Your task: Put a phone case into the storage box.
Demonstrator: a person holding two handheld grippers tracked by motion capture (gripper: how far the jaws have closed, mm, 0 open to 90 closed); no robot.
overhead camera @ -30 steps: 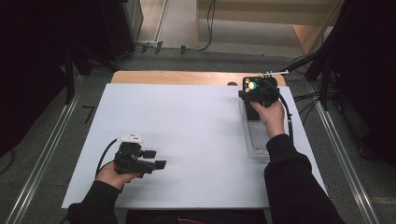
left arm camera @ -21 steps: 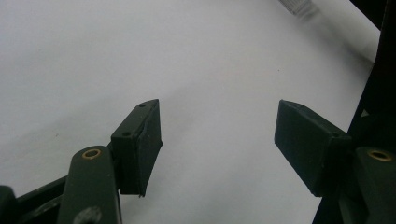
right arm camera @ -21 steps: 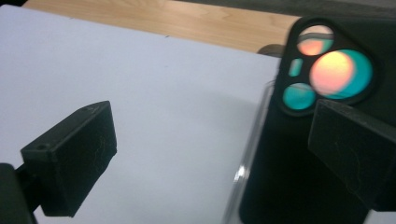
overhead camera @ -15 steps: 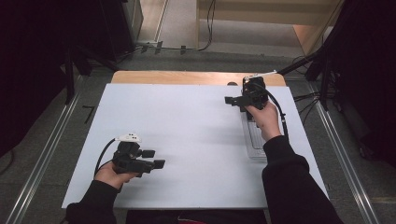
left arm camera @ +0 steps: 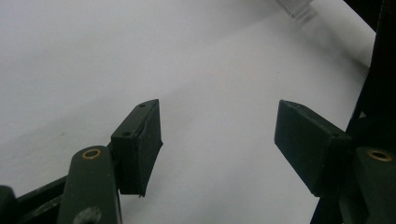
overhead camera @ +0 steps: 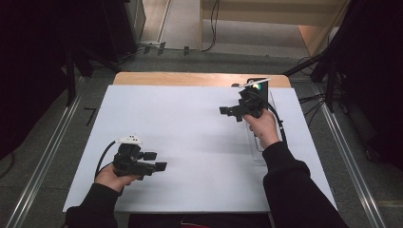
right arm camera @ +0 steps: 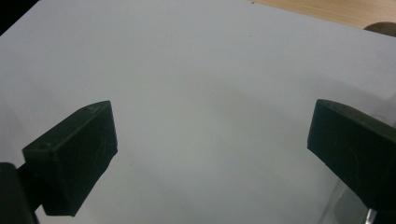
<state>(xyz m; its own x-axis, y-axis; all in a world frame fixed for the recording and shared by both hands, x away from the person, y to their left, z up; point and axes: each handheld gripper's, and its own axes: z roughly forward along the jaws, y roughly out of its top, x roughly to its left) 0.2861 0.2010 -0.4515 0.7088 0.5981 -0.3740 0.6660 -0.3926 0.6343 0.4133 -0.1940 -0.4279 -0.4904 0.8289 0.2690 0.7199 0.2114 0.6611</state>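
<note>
White sheeting (overhead camera: 190, 142) covers the counter (overhead camera: 199, 79), whose wooden edge shows along the far side. On the sheet's right part lies a clear plastic tray (overhead camera: 259, 149), long and narrow, running toward the person; its near end shows just beside the right sleeve (overhead camera: 290, 185), while the right hand (overhead camera: 261, 128) lies over its middle in the high view. A corner of the same tray shows at the top of the left gripper view (left arm camera: 294, 5), well apart from that gripper's jaws.

The right gripper (overhead camera: 228, 111) is held above the sheet, just left of the tray's far end, pointing toward the counter's left. In the right gripper view its gripper (right arm camera: 210, 140) has the jaws spread wide with bare white sheet between them, and a clear edge of the tray shows at the lower right corner.

The left gripper (overhead camera: 156, 161) sits near the front left of the sheet in the left hand (overhead camera: 114, 178), pointing right, well apart from the tray. Its jaws stand spread too, with nothing between the pads (left arm camera: 149, 144) but white surface.

A black box with a lit spot (overhead camera: 259, 86) stands at the counter's far right, behind the right gripper.
</note>
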